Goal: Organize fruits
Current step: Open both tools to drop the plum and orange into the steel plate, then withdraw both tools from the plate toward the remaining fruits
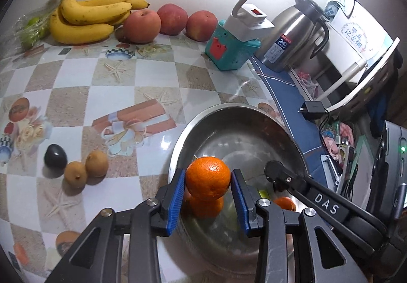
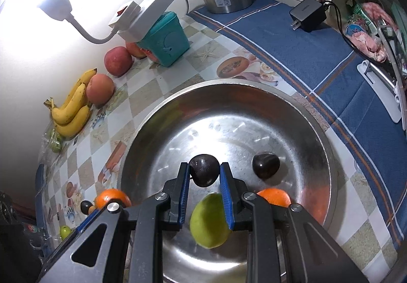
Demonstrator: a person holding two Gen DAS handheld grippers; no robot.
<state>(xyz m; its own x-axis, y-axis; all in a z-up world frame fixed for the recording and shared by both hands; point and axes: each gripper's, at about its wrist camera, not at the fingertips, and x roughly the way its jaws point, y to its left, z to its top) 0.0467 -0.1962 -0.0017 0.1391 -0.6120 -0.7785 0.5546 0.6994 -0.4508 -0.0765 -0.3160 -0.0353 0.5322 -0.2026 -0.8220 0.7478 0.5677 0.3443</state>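
While both pairs of tongs hang over the wide stainless-steel basin (image 2: 328,145), we carry two fruits at once. Our left gripper (image 1: 207,178) is clenched on a round orange tangerine (image 1: 208,178) just above the basin's near-left rim. Our right gripper (image 2: 204,173) is clamped on a small, dark, glossy plum-like fruit (image 2: 204,173) above the basin's middle.

The two grippers are close together, so we judge they could knock each other and jar a fruit loose. A drop from this height could also send the smooth fruit rolling or bouncing off the metal, or onto fruit already there.

Inside the basin lie a green pear-shaped fruit (image 2: 209,222), a second dark fruit (image 2: 265,164) and another orange tangerine (image 2: 274,197) by the near wall. Yellow bananas (image 1: 86,19) and red apples (image 1: 142,26) remain on the checked tablecloth by the wall.
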